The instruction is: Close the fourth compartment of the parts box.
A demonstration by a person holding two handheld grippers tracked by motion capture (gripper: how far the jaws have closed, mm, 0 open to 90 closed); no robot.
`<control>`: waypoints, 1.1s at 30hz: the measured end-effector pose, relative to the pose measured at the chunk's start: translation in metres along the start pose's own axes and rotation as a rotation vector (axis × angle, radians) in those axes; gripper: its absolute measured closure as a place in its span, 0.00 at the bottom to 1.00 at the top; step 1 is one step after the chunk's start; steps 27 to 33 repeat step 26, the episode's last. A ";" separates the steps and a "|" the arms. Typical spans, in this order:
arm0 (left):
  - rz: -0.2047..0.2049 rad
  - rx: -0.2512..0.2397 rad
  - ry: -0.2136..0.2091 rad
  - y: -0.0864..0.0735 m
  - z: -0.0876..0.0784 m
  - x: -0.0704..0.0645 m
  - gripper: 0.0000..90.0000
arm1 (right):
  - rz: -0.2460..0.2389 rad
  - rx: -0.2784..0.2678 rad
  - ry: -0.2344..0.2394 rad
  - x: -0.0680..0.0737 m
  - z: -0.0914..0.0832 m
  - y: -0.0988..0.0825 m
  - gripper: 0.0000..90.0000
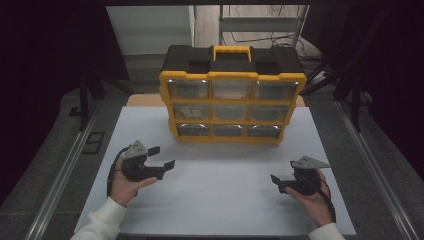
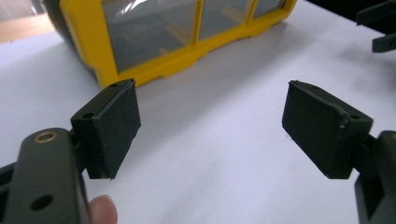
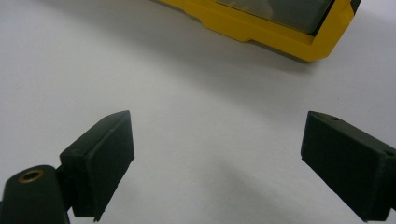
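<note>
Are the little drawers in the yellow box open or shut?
Shut. All the clear drawers sit flush in the yellow box frame; none sticks out.

Whatever lay inside the drawers of the yellow organizer (image 1: 232,106) was too dim and small to make out from above. In the left claw's view the organizer (image 2: 154,42) ran off the top edge; in the right claw's view only its bottom corner (image 3: 299,39) showed.
</note>
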State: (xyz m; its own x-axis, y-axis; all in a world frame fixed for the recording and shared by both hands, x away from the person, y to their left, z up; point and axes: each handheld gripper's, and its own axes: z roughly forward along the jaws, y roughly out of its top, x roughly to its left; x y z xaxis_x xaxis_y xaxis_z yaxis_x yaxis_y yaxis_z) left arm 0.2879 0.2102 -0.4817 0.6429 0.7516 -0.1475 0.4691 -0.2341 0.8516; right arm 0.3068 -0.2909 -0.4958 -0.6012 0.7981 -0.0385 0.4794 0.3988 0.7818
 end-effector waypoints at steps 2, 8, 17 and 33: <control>-0.005 0.010 0.007 -0.006 -0.002 0.002 0.21 | 0.000 -0.001 0.001 0.000 0.000 0.000 0.11; -0.023 0.026 0.032 -0.018 -0.005 0.007 0.21 | -0.006 0.001 0.005 0.000 0.001 0.000 0.11; -0.018 0.030 0.038 -0.020 -0.005 0.007 0.21 | -0.007 0.003 0.009 0.000 0.001 0.000 0.11; -0.019 0.027 0.040 -0.020 -0.005 0.007 0.21 | -0.008 0.002 0.006 0.000 0.001 0.000 0.11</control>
